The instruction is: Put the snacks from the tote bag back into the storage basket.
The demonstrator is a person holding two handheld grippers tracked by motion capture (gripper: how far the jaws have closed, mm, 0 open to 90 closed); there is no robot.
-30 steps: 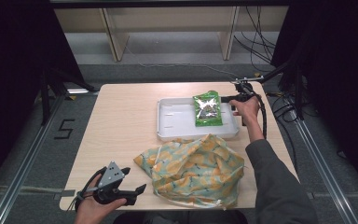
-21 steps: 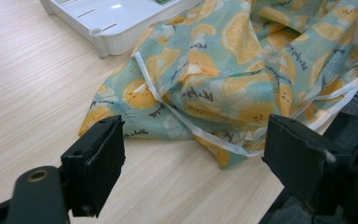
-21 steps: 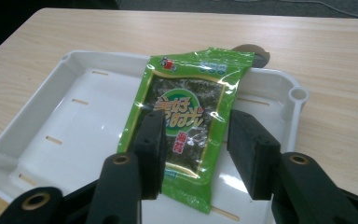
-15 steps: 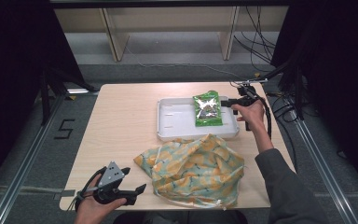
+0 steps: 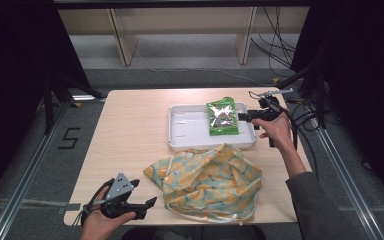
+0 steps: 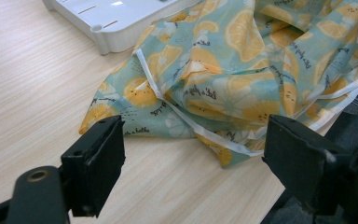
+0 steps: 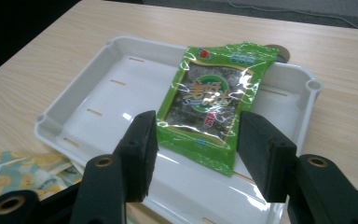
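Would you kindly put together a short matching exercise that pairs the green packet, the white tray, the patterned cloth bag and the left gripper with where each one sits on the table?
Things:
1. green packet
2. white tray
3. patterned cloth bag
4. left gripper

Places:
A. at the table's near left corner, jaws open toward the bag
B. lying in the right part of the tray
C. on the far right half of the table
D. crumpled on the table in front of the tray

Pairs: 1-B, 2-C, 3-D, 4-A
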